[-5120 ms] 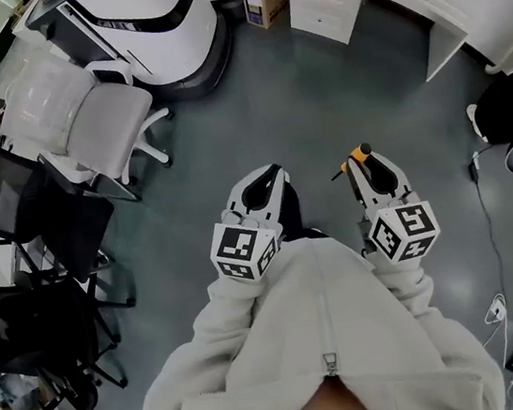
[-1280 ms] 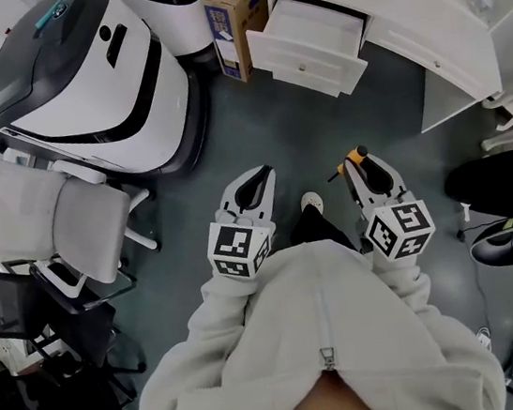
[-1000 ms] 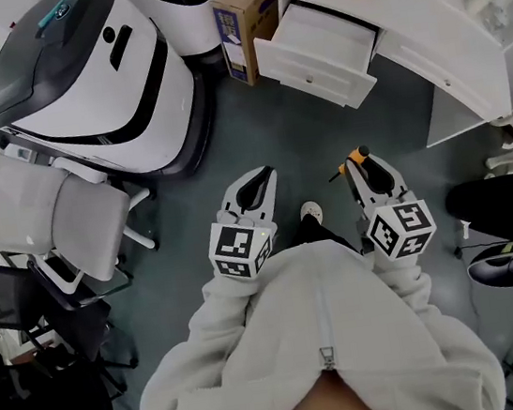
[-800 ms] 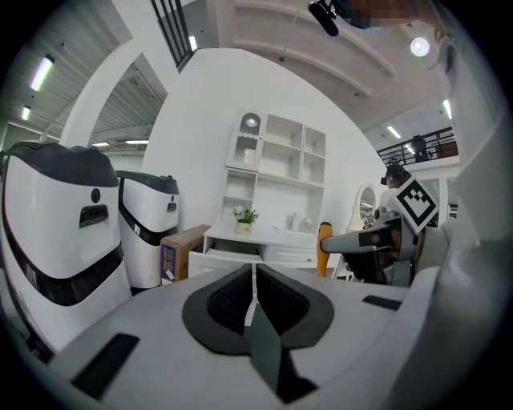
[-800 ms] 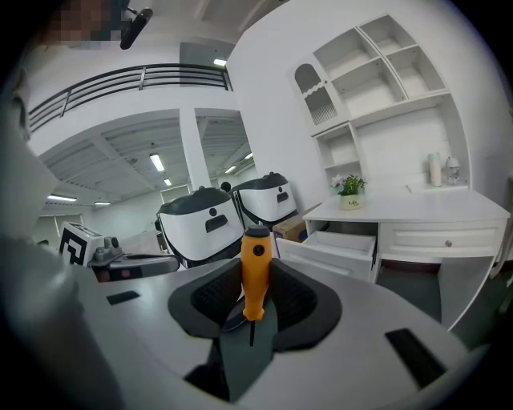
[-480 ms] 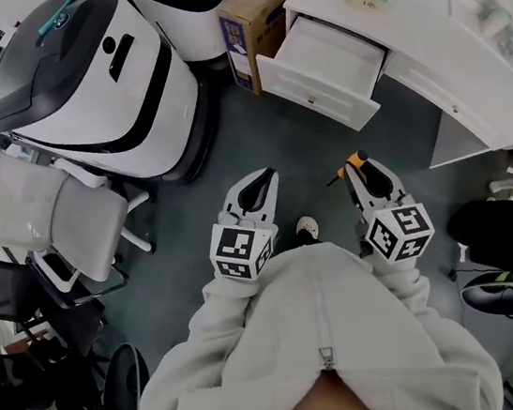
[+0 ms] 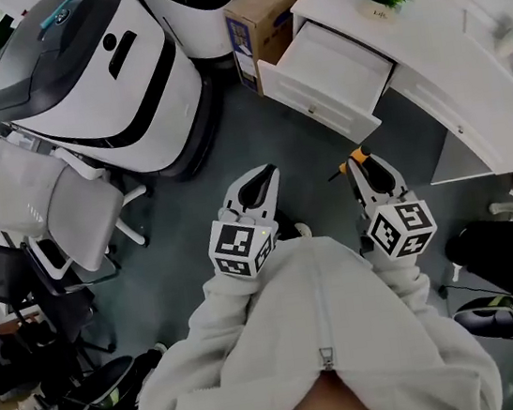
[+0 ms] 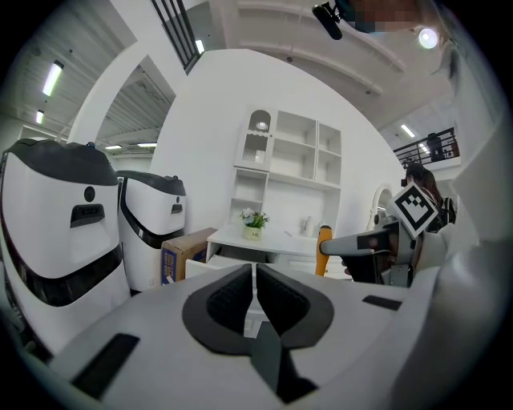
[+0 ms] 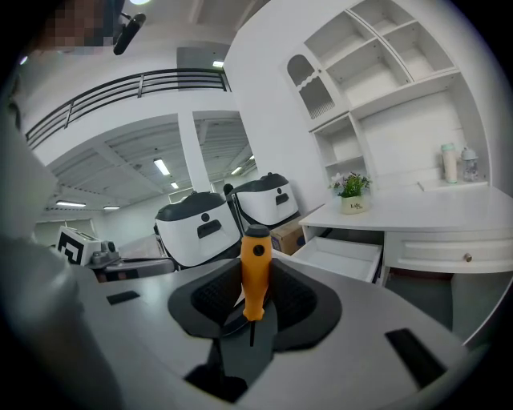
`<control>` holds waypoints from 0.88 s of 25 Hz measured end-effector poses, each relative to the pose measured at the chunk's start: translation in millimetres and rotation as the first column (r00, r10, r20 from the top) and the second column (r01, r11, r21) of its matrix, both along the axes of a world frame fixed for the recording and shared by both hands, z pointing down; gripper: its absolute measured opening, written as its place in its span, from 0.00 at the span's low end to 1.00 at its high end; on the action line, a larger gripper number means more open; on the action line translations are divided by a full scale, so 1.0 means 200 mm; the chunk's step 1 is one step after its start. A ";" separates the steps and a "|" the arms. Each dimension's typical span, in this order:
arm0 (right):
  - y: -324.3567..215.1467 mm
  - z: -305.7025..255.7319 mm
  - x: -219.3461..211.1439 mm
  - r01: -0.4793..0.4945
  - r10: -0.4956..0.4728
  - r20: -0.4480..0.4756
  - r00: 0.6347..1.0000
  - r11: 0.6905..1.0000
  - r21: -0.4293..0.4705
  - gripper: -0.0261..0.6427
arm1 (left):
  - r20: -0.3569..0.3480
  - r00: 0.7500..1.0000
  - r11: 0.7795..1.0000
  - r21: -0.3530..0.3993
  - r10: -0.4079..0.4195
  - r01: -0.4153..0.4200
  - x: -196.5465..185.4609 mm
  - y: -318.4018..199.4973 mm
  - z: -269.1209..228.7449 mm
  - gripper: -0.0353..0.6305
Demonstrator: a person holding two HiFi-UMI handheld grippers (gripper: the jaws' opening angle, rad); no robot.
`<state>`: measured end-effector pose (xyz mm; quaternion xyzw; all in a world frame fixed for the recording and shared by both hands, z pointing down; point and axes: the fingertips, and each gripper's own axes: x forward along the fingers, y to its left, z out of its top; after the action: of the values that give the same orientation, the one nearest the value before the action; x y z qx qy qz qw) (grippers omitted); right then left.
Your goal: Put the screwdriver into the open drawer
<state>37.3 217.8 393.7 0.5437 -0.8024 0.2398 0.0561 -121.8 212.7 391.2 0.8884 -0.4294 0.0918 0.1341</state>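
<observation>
Subject item: the screwdriver [image 9: 255, 272] is pinched in the right gripper [image 7: 366, 171], which is closed on the orange handle. In the right gripper view the tool stands roughly upright across the jaws, with the handle end up and the thin dark shaft pointing down, so its long axis runs crosswise to the line along which the gripper points. The target, the open drawer [image 7: 320, 111], is pulled out from the white surface [image 7: 466, 75]. It lies ahead of the right gripper and well apart from it, with bare floor between the two. In the right gripper view the drawer sits forward and to the right of the jaws, with its white interior facing up and nothing visible in the part shown. The right gripper is judged nearer to the drawer than the left gripper [image 7: 259, 189], which sits further to the drawer's left. The left gripper has its pads drawn nearly together, with only a slit between them, and it holds nothing. Pose: both grippers are held out side by side in front of the person's torso, pointing toward the drawer and slightly downward. Judgement: the next move calls for carrying the right gripper forward until the tool is over the drawer cavity and lowering it past the front panel. The downward-pointing shaft risks catching that panel or the drawer rim. A cardboard box [image 7: 261, 19] stands just to the drawer's left, outside the likely path.
</observation>
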 end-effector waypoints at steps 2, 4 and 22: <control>-0.02 0.00 -0.01 0.012 -0.012 0.004 1.000 1.000 0.003 0.23 | 0.002 1.000 1.000 0.002 -0.009 0.009 0.00 -0.01 0.00 0.10; -0.03 0.00 -0.01 0.021 -0.021 0.007 1.000 1.000 0.003 0.23 | 0.004 1.000 1.000 0.006 -0.017 0.017 0.00 -0.02 -0.01 0.10; -0.28 0.08 0.11 -0.009 0.010 0.016 1.000 0.999 -0.048 0.23 | 0.005 1.000 0.999 -0.047 0.003 -0.002 0.11 -0.30 0.07 0.10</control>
<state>58.4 162.2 409.4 0.5442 -0.7941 0.2634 0.0616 -99.6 152.0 405.1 0.8853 -0.4263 0.1042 0.1539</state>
